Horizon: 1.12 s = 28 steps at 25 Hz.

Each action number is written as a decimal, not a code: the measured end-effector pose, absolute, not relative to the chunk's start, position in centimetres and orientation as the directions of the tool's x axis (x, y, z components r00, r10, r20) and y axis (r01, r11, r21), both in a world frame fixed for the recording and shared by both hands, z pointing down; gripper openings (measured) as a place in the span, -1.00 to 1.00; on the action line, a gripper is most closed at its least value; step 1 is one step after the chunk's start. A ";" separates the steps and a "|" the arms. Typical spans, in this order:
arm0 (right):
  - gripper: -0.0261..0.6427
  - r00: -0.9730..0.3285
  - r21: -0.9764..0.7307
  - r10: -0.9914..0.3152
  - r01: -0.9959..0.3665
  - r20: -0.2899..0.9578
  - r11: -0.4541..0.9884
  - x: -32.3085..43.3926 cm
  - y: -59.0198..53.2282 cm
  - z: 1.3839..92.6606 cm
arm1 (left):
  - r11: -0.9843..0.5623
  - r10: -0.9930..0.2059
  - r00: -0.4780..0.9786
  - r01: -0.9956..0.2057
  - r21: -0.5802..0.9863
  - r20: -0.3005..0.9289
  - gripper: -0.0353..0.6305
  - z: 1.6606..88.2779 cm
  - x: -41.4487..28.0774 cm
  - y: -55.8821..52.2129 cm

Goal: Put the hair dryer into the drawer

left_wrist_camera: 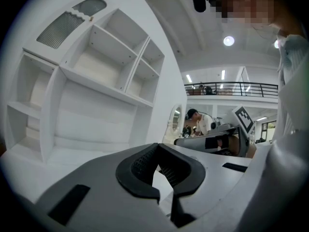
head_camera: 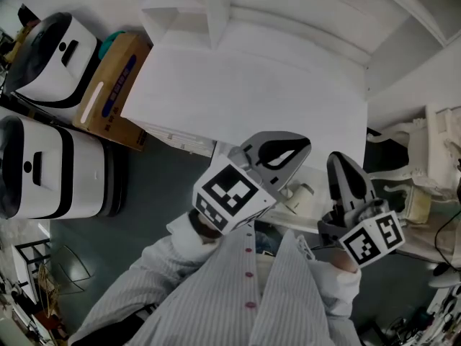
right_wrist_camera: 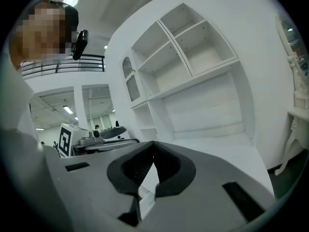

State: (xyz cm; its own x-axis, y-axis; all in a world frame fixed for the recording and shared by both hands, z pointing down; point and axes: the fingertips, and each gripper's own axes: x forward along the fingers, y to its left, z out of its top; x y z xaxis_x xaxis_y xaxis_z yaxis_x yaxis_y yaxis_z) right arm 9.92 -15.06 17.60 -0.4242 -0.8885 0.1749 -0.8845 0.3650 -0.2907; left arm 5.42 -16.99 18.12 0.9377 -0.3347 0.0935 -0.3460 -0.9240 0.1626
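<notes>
Nearest the camera in the head view is the person's striped shirt (head_camera: 241, 294), both sleeves raised in front of the chest.

Left tool (head_camera: 306, 144): clenched. In the left gripper view its tips (left_wrist_camera: 157, 148) meet, and only the white surface beyond shows through the loop of the pads. Nothing is grasped. Its marker cube (head_camera: 229, 197) sits just above the left sleeve.

Right tool (head_camera: 338, 163): clenched and empty. In the right gripper view its tips (right_wrist_camera: 153, 144) are together. Its marker cube (head_camera: 374, 240) sits at the right cuff. The two tools are side by side, near each other but apart, both just off the near edge of the white table (head_camera: 252, 85).

Hair dryer: it cannot be made out in any view, so its place relative to either tool cannot be told. Small pale items under the table's near edge, between the tools, are too unclear to identify.

Beyond the table stands a white shelf unit (left_wrist_camera: 96, 81) with open compartments. To the left of the table, on the floor, are a cardboard box (head_camera: 115, 89) and two white machines (head_camera: 50, 168).
</notes>
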 end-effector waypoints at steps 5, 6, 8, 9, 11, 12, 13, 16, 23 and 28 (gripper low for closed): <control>-0.89 -0.450 -0.271 -0.876 -0.877 0.172 0.398 9.1 -14.7 17.0 | -0.927 -0.329 0.939 -0.341 0.155 0.099 -0.86 18.0 5.4 -16.7; -0.89 -0.456 -0.264 -0.873 -0.875 0.173 0.405 8.9 -14.6 17.0 | -0.927 -0.329 0.939 -0.342 0.154 0.101 -0.86 18.0 5.4 -16.7; -0.89 -0.466 -0.260 -0.868 -0.872 0.174 0.415 8.7 -14.5 16.8 | -0.927 -0.330 0.938 -0.343 0.152 0.106 -0.86 18.0 5.4 -16.7; -0.89 -0.468 -0.259 -0.866 -0.870 0.174 0.419 8.6 -14.5 16.8 | -0.927 -0.330 0.938 -0.343 0.151 0.108 -0.86 18.0 5.4 -16.6; -0.89 -0.471 -0.252 -0.864 -0.871 0.179 0.422 8.5 -14.4 16.7 | -0.927 -0.329 0.938 -0.343 0.151 0.111 -0.86 18.1 5.4 -16.5; -0.89 -0.473 -0.250 -0.863 -0.870 0.180 0.425 8.5 -14.3 16.7 | -0.927 -0.328 0.938 -0.342 0.150 0.113 -0.86 18.1 5.5 -16.5; -0.89 -0.475 -0.249 -0.861 -0.869 0.180 0.428 8.5 -14.3 16.6 | -0.928 -0.326 0.938 -0.341 0.150 0.115 -0.86 18.2 5.5 -16.4; -0.89 -0.479 -0.245 -0.859 -0.868 0.179 0.432 8.5 -14.2 16.4 | -0.929 -0.323 0.939 -0.339 0.149 0.120 -0.86 18.2 5.7 -16.2; -0.89 -0.473 -0.231 -0.861 -0.873 0.190 0.429 8.6 -13.9 16.9 | -0.927 -0.325 0.937 -0.342 0.152 0.128 -0.86 18.6 5.8 -16.0; -0.89 -0.468 -0.229 -0.861 -0.876 0.200 0.423 8.6 -13.9 17.2 | -0.926 -0.325 0.936 -0.344 0.156 0.135 -0.86 19.0 5.7 -16.1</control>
State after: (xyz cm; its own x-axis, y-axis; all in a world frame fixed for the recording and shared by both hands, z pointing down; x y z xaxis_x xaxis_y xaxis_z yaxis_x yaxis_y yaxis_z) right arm 8.64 -13.86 17.18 -0.4681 -0.8608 0.1998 -0.8765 0.4235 -0.2291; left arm 5.69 -16.11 18.96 0.9361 -0.3247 0.1354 -0.3438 -0.9260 0.1561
